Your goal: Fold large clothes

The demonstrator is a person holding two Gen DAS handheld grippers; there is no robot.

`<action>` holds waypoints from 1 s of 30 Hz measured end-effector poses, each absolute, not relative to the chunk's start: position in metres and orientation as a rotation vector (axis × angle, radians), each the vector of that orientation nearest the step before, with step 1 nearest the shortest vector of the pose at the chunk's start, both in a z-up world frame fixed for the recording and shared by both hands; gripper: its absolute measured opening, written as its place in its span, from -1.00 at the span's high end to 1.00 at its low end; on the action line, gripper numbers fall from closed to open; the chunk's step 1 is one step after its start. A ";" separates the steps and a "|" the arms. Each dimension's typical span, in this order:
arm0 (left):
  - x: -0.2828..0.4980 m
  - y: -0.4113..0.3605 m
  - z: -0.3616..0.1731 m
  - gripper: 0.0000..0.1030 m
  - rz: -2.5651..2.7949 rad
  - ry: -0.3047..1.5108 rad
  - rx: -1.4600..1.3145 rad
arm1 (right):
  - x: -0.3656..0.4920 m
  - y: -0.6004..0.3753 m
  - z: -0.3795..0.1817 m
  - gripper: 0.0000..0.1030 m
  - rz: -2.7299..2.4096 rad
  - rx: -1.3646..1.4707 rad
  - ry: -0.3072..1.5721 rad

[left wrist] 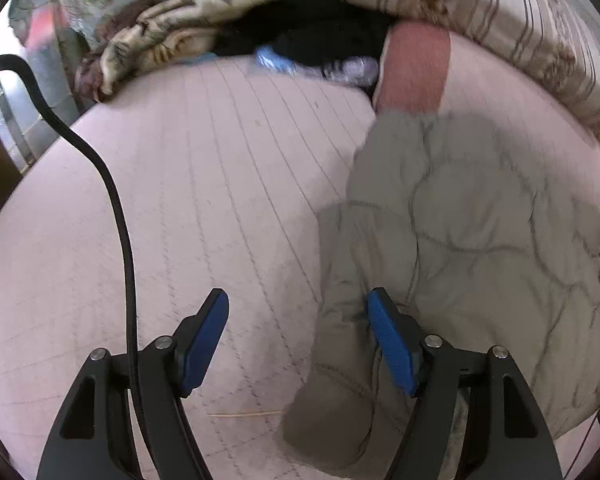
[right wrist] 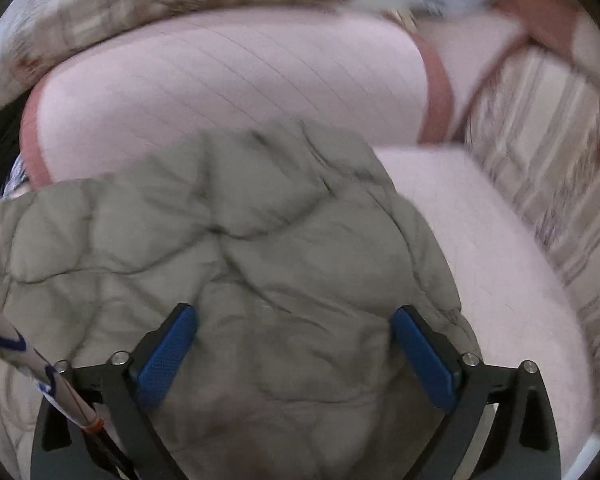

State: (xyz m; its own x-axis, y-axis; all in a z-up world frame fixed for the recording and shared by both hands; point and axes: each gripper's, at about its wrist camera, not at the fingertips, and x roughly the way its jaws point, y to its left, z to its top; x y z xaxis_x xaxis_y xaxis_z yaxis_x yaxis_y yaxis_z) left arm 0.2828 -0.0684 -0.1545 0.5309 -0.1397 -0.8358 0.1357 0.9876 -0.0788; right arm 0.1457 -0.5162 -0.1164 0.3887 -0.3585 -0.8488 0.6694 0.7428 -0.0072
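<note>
A grey-green quilted jacket [left wrist: 472, 232] lies spread on a pale pink bed cover [left wrist: 204, 184]. Its sleeve [left wrist: 340, 380] runs down toward the lower edge of the left wrist view. My left gripper [left wrist: 298, 304] hangs open over the sleeve's left edge; its right pad [left wrist: 392, 348] is above the sleeve, its left pad [left wrist: 204, 344] above bare cover. Nothing is pinched between them. In the right wrist view the jacket [right wrist: 228, 248] fills the lower middle. My right gripper [right wrist: 294, 320] is open above the jacket's padded body, blue pads wide apart and holding nothing.
A brown-and-cream blanket [left wrist: 172, 40] and dark clothes [left wrist: 312, 28] are heaped at the far end of the bed. A striped quilt [left wrist: 540, 40] runs along the right side. A black cable [left wrist: 112, 216] hangs down at the left. A pink pillow [right wrist: 236, 80] lies behind the jacket.
</note>
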 end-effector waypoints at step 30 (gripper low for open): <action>0.289 -0.053 -0.143 -0.58 -0.274 1.011 -0.113 | 0.108 -0.530 -0.105 -0.99 -0.602 0.458 0.951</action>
